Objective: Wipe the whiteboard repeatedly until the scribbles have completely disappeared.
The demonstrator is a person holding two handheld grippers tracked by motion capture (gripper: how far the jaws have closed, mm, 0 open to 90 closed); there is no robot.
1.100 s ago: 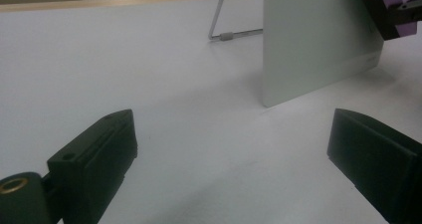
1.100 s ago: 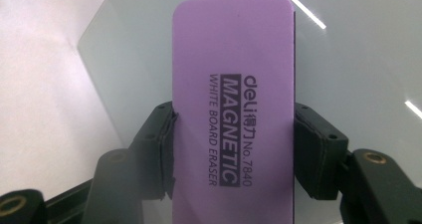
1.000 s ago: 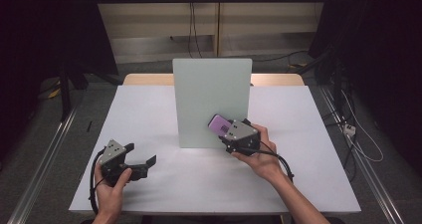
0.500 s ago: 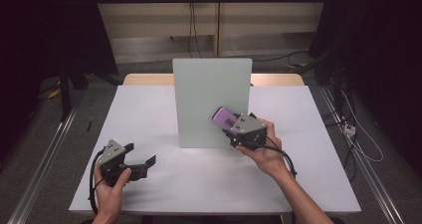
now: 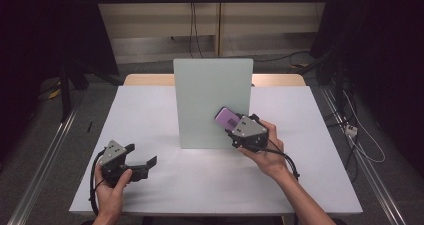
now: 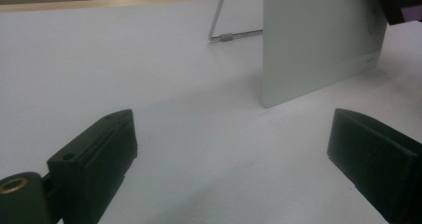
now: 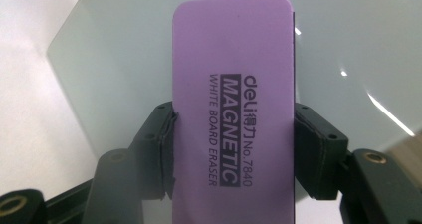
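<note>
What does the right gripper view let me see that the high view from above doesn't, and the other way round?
The right gripper view alone makes the print on the purple eraser readable: "MAGNETIC WHITE BOARD ERASER". It also shows both black pads pressing the eraser's long edges. The high view alone shows the whole white table, the left gripper resting low with its jaws apart, and both of the person's forearms. Both views share the eraser clamped in the right gripper and the pale upright whiteboard just behind it.

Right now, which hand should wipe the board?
Probably the right: its gripper already clamps the purple eraser close to the board. The left gripper sits open, low on the table.
</note>
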